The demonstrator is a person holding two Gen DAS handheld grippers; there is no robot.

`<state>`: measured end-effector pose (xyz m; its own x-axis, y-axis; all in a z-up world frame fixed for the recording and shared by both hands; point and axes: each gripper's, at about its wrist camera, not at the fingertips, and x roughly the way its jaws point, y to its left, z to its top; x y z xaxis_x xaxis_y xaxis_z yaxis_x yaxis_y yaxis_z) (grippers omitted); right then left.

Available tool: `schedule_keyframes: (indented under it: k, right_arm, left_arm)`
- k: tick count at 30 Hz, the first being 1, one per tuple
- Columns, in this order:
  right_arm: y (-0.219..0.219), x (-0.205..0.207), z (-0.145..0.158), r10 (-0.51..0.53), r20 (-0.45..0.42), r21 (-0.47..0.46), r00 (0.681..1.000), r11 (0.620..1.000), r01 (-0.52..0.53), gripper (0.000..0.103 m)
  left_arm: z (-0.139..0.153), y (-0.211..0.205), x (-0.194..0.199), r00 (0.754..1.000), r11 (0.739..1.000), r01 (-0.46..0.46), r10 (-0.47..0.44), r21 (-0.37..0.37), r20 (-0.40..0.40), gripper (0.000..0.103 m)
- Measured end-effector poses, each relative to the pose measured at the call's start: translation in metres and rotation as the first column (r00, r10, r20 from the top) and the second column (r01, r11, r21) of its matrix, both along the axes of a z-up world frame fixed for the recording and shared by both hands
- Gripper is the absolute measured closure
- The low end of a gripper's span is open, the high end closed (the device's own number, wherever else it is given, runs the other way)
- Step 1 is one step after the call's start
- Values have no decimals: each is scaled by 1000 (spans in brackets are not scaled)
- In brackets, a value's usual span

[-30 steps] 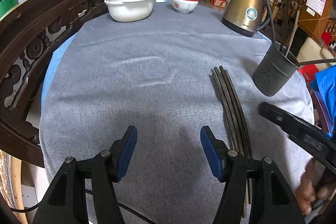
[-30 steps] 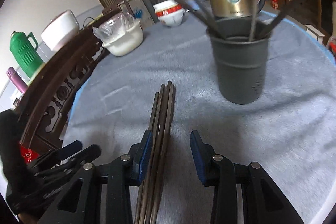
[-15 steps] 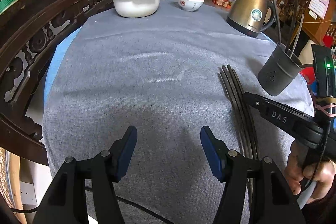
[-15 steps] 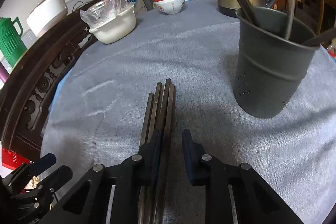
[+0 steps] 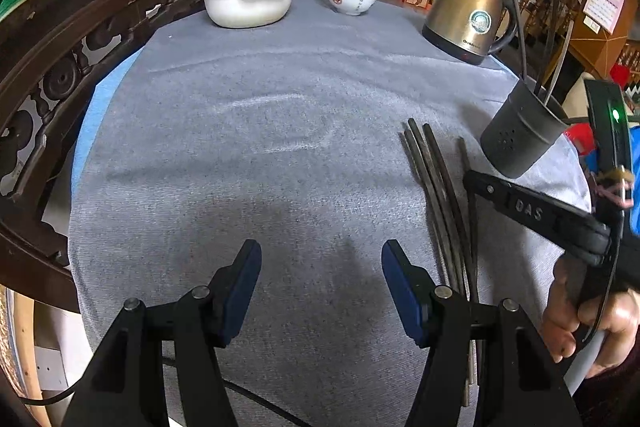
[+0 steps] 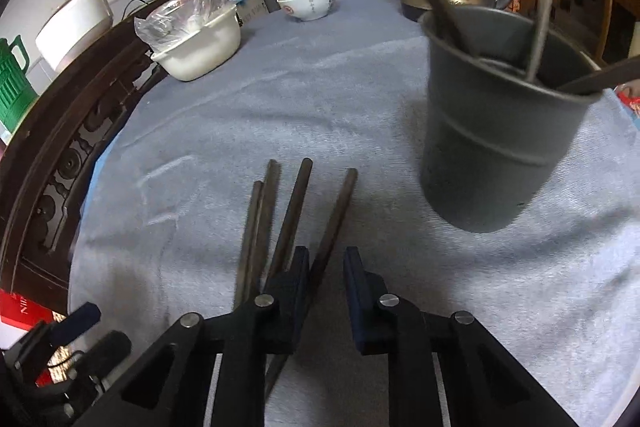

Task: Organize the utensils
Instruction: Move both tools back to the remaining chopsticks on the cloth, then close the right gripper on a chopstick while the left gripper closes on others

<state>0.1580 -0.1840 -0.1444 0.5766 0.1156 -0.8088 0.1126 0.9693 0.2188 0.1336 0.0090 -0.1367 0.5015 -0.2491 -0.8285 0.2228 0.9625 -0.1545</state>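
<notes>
Our right hand-held gripper (image 6: pixel 326 267) pinches one chopstick (image 6: pixel 334 219) on the gray table (image 6: pixel 360 99). Three more chopsticks (image 6: pixel 264 223) lie at its 10 o'clock. The cup (image 6: pixel 496 131) stands at 1 o'clock. Our left hand-held gripper (image 5: pixel 320 283) is wide apart, holding nothing.

Right gripper (image 6: pixel 326 267) fingers (image 6: pixel 298 267) pinching one chopstick (image 6: pixel 334 215).

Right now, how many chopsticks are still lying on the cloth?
4. Two lie together on the left, one beside the right gripper's left finger, and one runs between its fingers. Others already stand in the grey holder.
</notes>
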Motion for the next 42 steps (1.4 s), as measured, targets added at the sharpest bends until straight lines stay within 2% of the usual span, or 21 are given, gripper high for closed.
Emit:
schedule_keyframes:
  k: [9, 15, 19, 20, 22, 23, 27, 30, 39, 42]
  right_arm:
    - [-19, -8, 0, -17, 8, 25, 1000, 1000, 17, 89]
    - [-28, 8, -7, -69, -35, 72, 997, 995, 71, 85]
    - [-28, 10, -8, -67, -14, 64, 998, 996, 68, 87]
    - [-28, 9, -8, -60, -6, 59, 998, 996, 61, 90]
    - [-30, 5, -7, -51, 10, 56, 999, 997, 50, 93]
    - [-31, 2, -7, -51, 17, 60, 999, 997, 50, 96]
    - [-35, -9, 0, -28, 58, 66, 998, 997, 24, 97]
    - [-39, -16, -1, -28, 42, 40, 999, 999, 27, 97]
    - [-52, -29, -4, -30, 33, 84, 999, 996, 27, 97]
    - [-51, -29, -4, -24, 36, 83, 999, 996, 21, 97]
  left_arm:
    - [6, -25, 32, 995, 995, 76, -80, -64, -56, 40]
    - [5, -47, 60, 988, 990, 126, -131, -57, -81, 40]
    - [2, -52, 70, 981, 986, 155, -160, -60, -107, 55]
    - [2, -52, 72, 980, 985, 159, -165, -61, -110, 58]
    - [2, -52, 72, 978, 983, 171, -178, -64, -112, 60]
    - [2, -53, 73, 976, 982, 176, -183, -66, -114, 60]
    - [2, -61, 79, 968, 976, 200, -211, -88, -136, 60]
    - [-1, -68, 87, 966, 977, 198, -209, -82, -155, 60]
    - [-18, -90, 104, 958, 976, 212, -216, -44, -186, 60]
    - [-22, -87, 106, 957, 975, 218, -224, -51, -182, 76]
